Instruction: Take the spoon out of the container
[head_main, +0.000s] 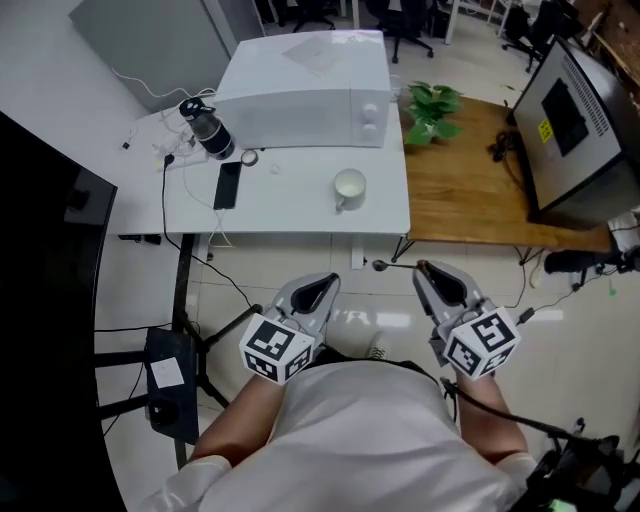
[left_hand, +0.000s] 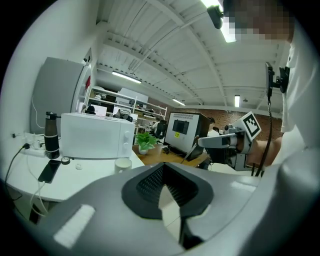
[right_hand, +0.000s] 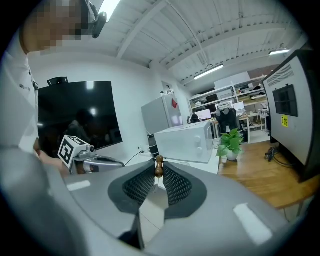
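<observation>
Spoon (head_main: 398, 265): held level in the right gripper (head_main: 424, 268), above the floor in front of the white table (head_main: 290, 205). It is well apart from the mug (head_main: 349, 187) and touches nothing else. The bowl end points toward the person's left. In the right gripper view, the jaws are closed on the thin handle, and a brown knobbed handle end stands up between the jaw tips.

Left gripper (head_main: 330, 280): held beside the right gripper, close to the person's body. Its jaws are pressed together with nothing between them.

White table: the mug stands upright near the right front corner. A dark phone (head_main: 228, 185) lies flat to the left of it. A dark bottle (head_main: 207, 128) lies tilted behind the phone, just beside the white microwave (head_main: 305, 90).

Wooden table (head_main: 470, 190): adjoins the white table on the right. It carries a potted plant (head_main: 432, 108) at its far left corner and a large monitor (head_main: 575, 120) at the right.
</observation>
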